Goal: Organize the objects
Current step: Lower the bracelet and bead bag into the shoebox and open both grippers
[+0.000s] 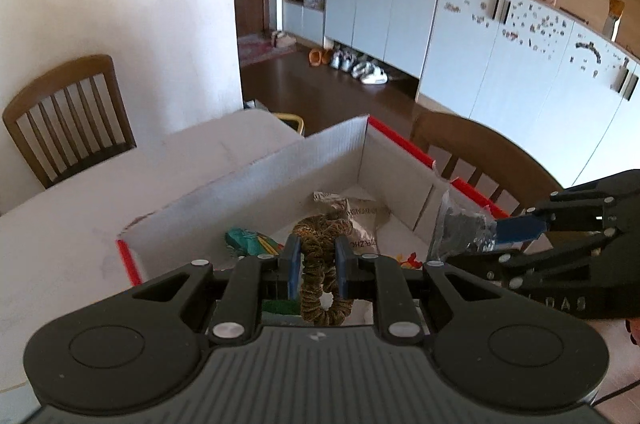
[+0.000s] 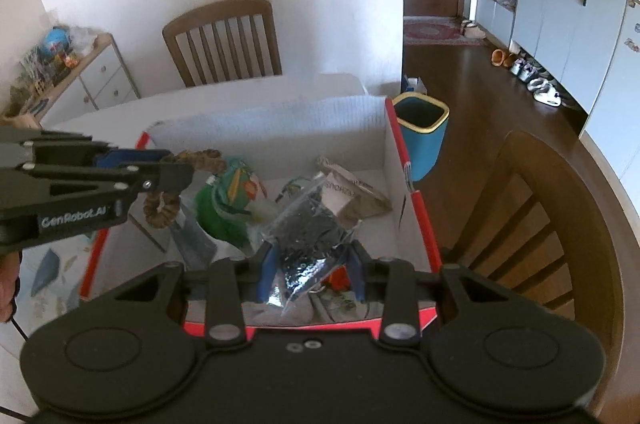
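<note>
We hold both loads over box (image 2: 394, 159): left gripper (image 1: 316, 256) clamps scrunchie (image 1: 320, 288), right gripper (image 2: 312, 264) pinches bag of dark beads (image 2: 308, 236). Next we lower, release inside.

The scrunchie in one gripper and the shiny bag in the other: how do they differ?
The scrunchie is a brownish, ruffled fabric loop; the clear plastic bag is a crinkly, glossy pouch filled with small dark grains. The scrunchie is pinched in the left gripper with its pads close together, while the fuller bag keeps the right gripper wider. Both are soft, gripped, and held over the red-edged cardboard box.
</note>
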Tool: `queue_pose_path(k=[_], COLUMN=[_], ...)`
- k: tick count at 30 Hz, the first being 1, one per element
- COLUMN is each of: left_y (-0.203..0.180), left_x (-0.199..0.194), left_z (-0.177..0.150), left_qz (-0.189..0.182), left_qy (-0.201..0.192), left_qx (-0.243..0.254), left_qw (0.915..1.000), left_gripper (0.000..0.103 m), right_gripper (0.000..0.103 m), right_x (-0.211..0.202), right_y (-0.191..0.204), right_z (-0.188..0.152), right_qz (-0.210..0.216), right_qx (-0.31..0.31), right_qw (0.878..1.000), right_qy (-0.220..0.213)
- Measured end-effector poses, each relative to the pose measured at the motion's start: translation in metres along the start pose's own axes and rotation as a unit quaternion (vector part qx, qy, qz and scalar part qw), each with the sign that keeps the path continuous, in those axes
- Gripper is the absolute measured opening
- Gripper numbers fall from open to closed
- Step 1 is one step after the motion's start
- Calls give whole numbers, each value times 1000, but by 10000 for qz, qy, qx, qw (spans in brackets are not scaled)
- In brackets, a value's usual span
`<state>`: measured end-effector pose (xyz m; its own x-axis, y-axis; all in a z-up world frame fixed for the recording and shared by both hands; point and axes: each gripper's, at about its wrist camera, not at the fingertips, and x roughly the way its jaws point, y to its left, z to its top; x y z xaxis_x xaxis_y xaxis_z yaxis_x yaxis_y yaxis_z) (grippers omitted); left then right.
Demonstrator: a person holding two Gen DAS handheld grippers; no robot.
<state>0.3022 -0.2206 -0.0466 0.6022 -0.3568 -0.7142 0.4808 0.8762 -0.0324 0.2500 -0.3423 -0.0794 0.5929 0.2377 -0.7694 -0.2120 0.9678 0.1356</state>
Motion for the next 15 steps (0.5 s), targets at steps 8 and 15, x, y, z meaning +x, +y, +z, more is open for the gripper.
queue_pose_path(k=[8,15], left_y=[0,3], left_x=[35,56], left_z=[4,5], left_qz=[1,17], left_qy=[321,556], left_qx=[35,-54], left_qw=[9995,9984], left_gripper=[18,18], right_gripper=[35,35], right_x=[26,48], right_y=[11,18], right_z=[0,-1], right_qz=[85,35], right_qx=[-420,-684], right_qw=[9989,9968], right_qy=[180,409])
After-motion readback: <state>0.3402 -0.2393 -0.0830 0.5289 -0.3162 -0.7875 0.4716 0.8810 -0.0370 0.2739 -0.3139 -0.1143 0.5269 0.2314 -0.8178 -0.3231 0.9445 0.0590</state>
